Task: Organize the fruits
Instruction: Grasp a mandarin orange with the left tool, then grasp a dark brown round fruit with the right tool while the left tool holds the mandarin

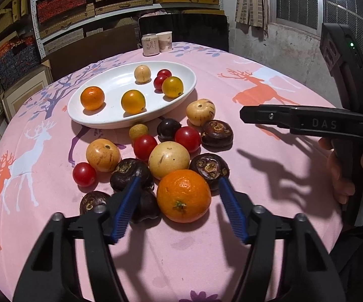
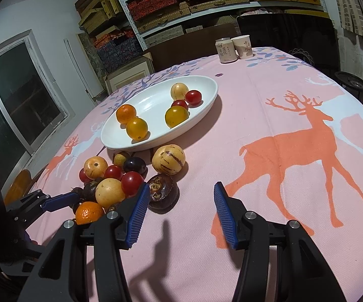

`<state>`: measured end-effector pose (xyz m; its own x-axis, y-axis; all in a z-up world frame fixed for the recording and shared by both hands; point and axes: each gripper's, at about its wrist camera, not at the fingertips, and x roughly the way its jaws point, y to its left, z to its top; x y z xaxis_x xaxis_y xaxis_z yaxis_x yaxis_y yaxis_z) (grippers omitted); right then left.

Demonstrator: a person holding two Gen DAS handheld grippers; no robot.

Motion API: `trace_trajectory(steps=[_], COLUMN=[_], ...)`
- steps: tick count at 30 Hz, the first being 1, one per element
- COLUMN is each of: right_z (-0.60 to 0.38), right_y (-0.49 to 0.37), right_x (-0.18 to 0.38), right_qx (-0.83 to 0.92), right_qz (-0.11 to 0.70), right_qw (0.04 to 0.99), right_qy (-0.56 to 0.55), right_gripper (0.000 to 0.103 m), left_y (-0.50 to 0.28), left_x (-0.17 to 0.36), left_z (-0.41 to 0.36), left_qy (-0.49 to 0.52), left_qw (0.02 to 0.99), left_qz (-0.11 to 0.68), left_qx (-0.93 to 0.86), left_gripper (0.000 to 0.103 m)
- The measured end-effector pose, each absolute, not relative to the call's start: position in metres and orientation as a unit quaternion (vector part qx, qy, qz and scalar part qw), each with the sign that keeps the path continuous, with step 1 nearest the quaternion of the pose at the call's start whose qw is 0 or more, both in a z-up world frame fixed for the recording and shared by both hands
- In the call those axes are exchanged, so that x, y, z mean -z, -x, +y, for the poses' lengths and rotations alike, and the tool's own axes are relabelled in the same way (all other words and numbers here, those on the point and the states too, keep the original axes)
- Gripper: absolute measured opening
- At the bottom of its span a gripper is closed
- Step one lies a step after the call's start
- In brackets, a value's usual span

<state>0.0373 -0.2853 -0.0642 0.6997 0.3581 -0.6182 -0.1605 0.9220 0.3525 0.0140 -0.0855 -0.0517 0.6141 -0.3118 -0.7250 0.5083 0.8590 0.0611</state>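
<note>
Risk: the orange (image 1: 183,195) is crowded by dark fruits (image 1: 209,167); neighbours may be knocked and rolled across the desk (image 1: 269,80).
Left gripper (image 1: 179,209): open, jaws either side of the orange, not pressing.
Right gripper (image 2: 180,212): open, empty.
Orange: bright, round, stem forward, lower centre, below the plate (image 1: 101,118).

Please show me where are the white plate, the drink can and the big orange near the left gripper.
Plate (image 1: 101,119): left wrist view, bare front rim.
Can (image 1: 150,45): left wrist view, label side.
Orange (image 1: 183,195): left wrist view, middle of peel.
</note>
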Motion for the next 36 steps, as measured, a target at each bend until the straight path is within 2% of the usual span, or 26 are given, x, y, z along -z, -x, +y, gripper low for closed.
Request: trace_trajectory(steps=[1, 8, 11, 17, 21, 29, 36], right_z=[-0.286, -0.287, -0.289, -0.288, -0.286, -0.245, -0.22], right_y=[-0.037, -0.037, -0.037, -0.037, -0.038, -0.05, -0.066], right_x=[0.064, 0.063, 0.063, 0.063, 0.064, 0.063, 0.068], right_qx=[-0.142, -0.144, -0.146, -0.15, -0.151, -0.127, -0.132], right_qz=[0.36, 0.359, 0.358, 0.358, 0.361, 0.406, 0.434], right_qw=[0.912, 0.911, 0.911, 0.91, 0.909, 0.904, 0.891], right_qy=[-0.137, -0.143, -0.147, -0.149, -0.145, -0.03, 0.016], right_gripper=[0.053, 0.053, 0.053, 0.053, 0.053, 0.053, 0.053], left_y=[-0.015, -0.011, -0.007, -0.004, 0.004, 0.005, 0.008], left_x=[0.053, 0.064, 0.063, 0.056, 0.03, 0.021, 0.026], left_z=[-0.089, -0.099, -0.095, -0.085, -0.068, -0.041, -0.033], left_qy=[-0.138, -0.182, -0.181, -0.144, -0.112, -0.083, -0.075], left_qw=[0.887, 0.879, 0.877, 0.881, 0.899, 0.904, 0.902], left_qz=[0.377, 0.381, 0.382, 0.386, 0.355, 0.361, 0.367], left_qx=[0.229, 0.223, 0.227, 0.233, 0.233, 0.215, 0.215], left_gripper=[0.045, 0.048, 0.045, 0.044, 0.044, 0.044, 0.044])
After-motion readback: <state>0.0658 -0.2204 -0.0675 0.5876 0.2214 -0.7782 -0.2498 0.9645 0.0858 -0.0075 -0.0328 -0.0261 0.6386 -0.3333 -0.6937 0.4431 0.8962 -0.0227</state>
